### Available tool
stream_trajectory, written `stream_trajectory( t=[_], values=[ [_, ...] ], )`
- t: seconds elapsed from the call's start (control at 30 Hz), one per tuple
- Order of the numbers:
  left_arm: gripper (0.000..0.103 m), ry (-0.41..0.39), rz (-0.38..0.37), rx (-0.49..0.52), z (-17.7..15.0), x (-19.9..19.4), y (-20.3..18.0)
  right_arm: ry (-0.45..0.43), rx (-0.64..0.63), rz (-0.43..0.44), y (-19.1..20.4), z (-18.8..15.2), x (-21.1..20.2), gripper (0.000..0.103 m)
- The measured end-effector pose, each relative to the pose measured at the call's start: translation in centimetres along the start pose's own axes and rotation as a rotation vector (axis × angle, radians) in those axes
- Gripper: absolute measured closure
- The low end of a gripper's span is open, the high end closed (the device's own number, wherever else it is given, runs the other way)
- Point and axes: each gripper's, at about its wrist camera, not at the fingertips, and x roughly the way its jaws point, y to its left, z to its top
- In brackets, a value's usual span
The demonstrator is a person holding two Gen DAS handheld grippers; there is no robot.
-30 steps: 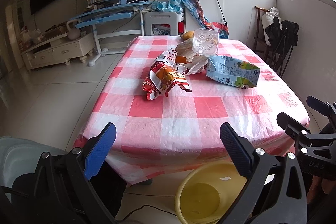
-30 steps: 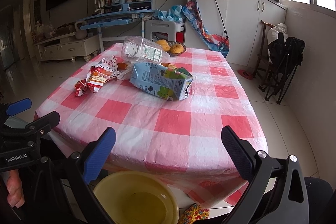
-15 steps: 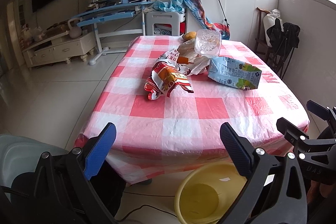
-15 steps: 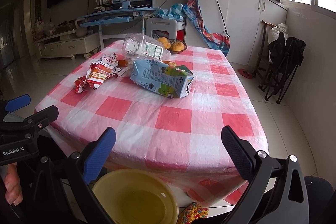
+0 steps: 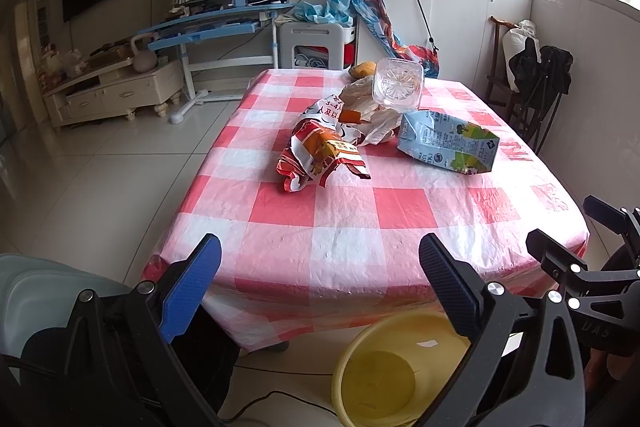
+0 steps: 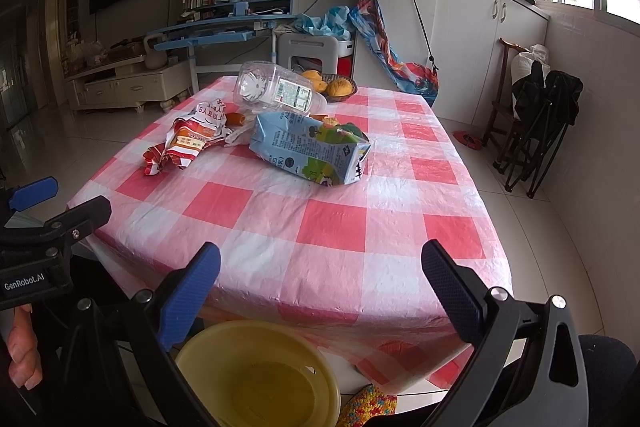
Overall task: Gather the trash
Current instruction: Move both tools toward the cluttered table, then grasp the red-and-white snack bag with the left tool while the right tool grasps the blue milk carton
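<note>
Trash lies on a table with a red and white checked cloth: a crumpled red and orange snack wrapper, a blue and green drink carton on its side, a clear plastic bottle lying down, and crumpled white paper. A yellow basin stands on the floor below the table's near edge. My left gripper and right gripper are both open and empty, short of the near edge.
A basket of oranges sits at the table's far end. A blue desk, white stool, white cabinets and a folded black chair stand around. A pale chair back is by my left gripper.
Both grippers have moved slightly forward and up towards the table. The trash has not moved.
</note>
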Motion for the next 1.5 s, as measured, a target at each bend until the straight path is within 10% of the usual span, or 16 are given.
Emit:
stream_trajectory(
  t=[1.17,1.5],
  values=[
    [0.007,0.048,-0.076,-0.322,1.5,1.7,5.9,-0.036,-0.103,0.182,-0.8,6.3,0.2,0.006],
    [0.007,0.073,-0.058,-0.183,5.6,5.6,3.3,-0.007,-0.013,0.239,-3.2,7.9,4.9,0.006]
  ],
)
